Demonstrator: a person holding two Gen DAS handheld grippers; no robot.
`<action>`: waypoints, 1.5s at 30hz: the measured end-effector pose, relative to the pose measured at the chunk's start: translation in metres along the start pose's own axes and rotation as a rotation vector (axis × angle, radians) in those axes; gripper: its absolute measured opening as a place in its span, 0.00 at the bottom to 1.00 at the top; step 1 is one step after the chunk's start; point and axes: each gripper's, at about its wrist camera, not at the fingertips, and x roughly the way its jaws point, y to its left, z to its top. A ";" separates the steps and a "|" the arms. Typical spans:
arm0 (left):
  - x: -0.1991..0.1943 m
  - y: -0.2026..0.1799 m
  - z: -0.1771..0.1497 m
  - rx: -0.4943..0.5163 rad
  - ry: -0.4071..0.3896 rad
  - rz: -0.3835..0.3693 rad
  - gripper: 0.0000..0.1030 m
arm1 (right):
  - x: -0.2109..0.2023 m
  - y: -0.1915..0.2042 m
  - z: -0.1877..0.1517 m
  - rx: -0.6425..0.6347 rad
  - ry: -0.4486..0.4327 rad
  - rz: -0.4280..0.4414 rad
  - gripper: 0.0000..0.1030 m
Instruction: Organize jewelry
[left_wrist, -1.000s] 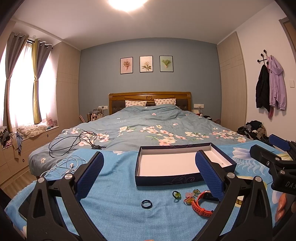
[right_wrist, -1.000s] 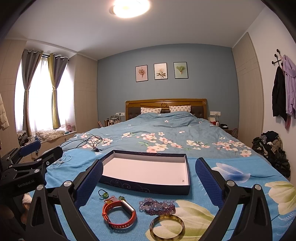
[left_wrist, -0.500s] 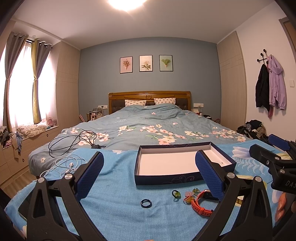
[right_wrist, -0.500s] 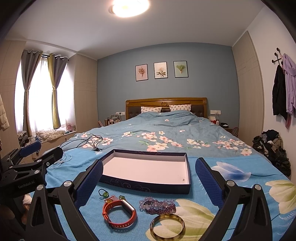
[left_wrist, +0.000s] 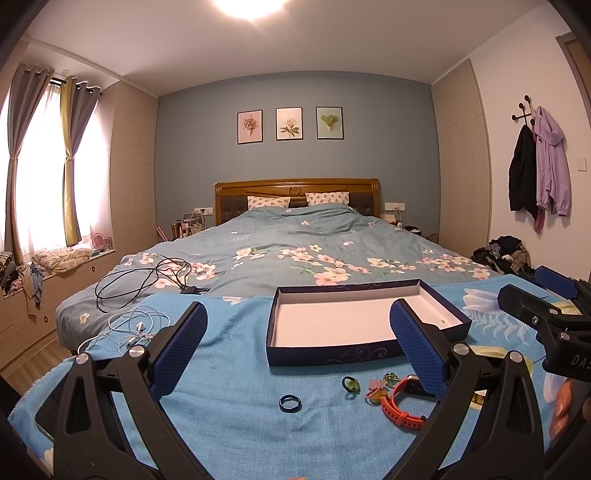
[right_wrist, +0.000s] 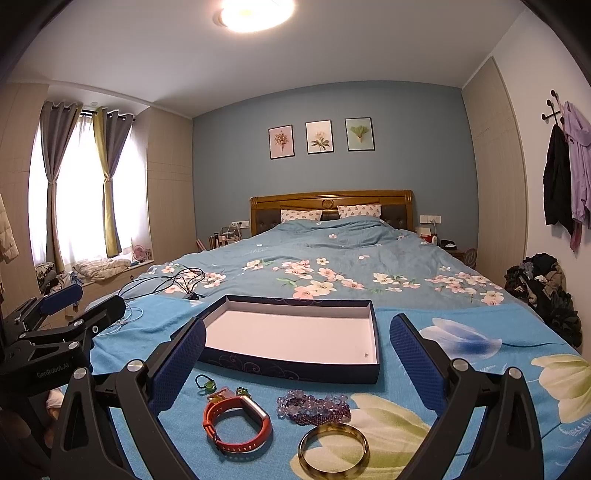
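Left wrist view first: my left gripper has its fingers spread wide with nothing between them, hovering over the blue blanket on the bed. The navy box sits open just ahead, white inside and nothing in it that I can see besides one tiny speck. The dark ring lies alone nearest me, with the green ring and the orange watch band off to its right. My worry here: that ring is thin and lies flat on soft fabric, so I'd probably pinch blanket along with it or flick it away. The white earphone cable to the left is far enough to ignore, I think.

Right wrist view: my right gripper is also wide apart and holding nothing. Below it are the orange watch band, the purple bead bracelet and the amber bangle, all lying close together in front of the box. Risks as I see them: beads sagging or slipping out of a loose pinch, the smooth bangle squirting free, or catching two pieces at once. The box wall could also snag whatever I carry over it.
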 end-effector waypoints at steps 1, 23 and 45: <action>0.000 0.000 0.000 0.000 0.002 -0.001 0.94 | 0.003 -0.003 -0.001 0.007 0.003 0.002 0.93; 0.054 -0.036 -0.023 0.143 0.343 -0.295 0.92 | 0.039 -0.041 -0.031 0.072 0.411 0.070 0.86; 0.099 -0.059 -0.057 0.074 0.680 -0.571 0.26 | 0.064 -0.061 -0.060 0.094 0.658 0.133 0.51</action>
